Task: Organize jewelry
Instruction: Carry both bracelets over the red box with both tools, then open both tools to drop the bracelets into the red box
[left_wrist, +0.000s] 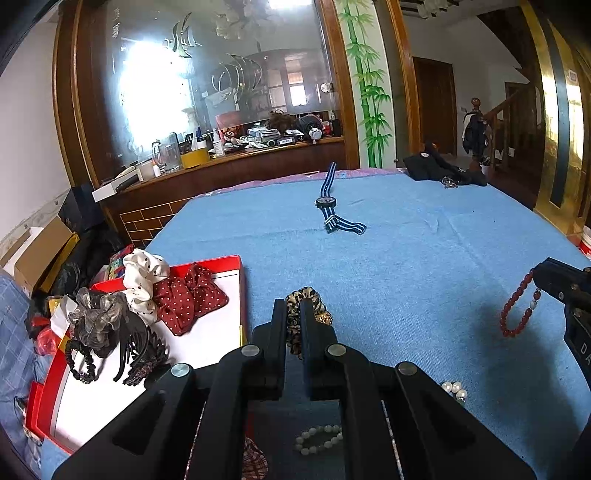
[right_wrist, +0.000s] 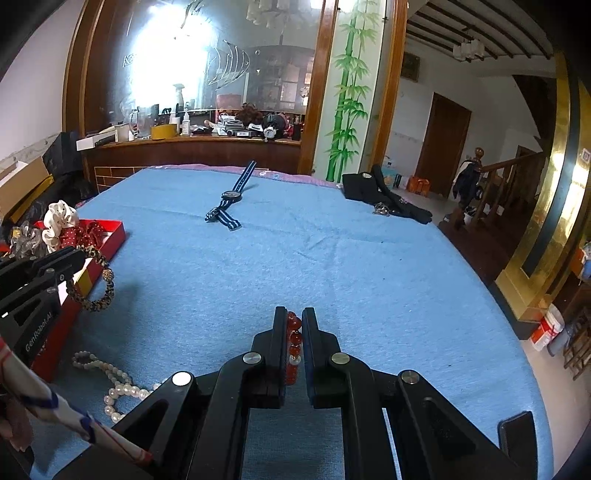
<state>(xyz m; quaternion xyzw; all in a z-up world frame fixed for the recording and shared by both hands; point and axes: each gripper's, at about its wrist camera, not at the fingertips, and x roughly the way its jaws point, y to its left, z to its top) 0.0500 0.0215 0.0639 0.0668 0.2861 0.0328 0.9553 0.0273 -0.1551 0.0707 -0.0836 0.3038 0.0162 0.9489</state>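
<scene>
My left gripper (left_wrist: 293, 308) is shut on a leopard-print scrunchie (left_wrist: 314, 297) and holds it just right of the red tray (left_wrist: 236, 264); it also shows in the right wrist view (right_wrist: 92, 291). My right gripper (right_wrist: 293, 317) is shut on a red bead bracelet (right_wrist: 293, 345), which hangs above the blue cloth in the left wrist view (left_wrist: 517, 306). The tray holds a white dotted scrunchie (left_wrist: 142, 277), a red dotted scrunchie (left_wrist: 192, 295), a grey scrunchie (left_wrist: 96, 314) and black hair clips (left_wrist: 140, 354).
A blue striped watch (left_wrist: 327, 201) lies far on the blue cloth (left_wrist: 406, 258). A pearl string (right_wrist: 118, 384) and a pale bead bracelet (left_wrist: 319, 439) lie near me. A black pouch (right_wrist: 384, 195) sits at the far right edge. Boxes stand left of the table.
</scene>
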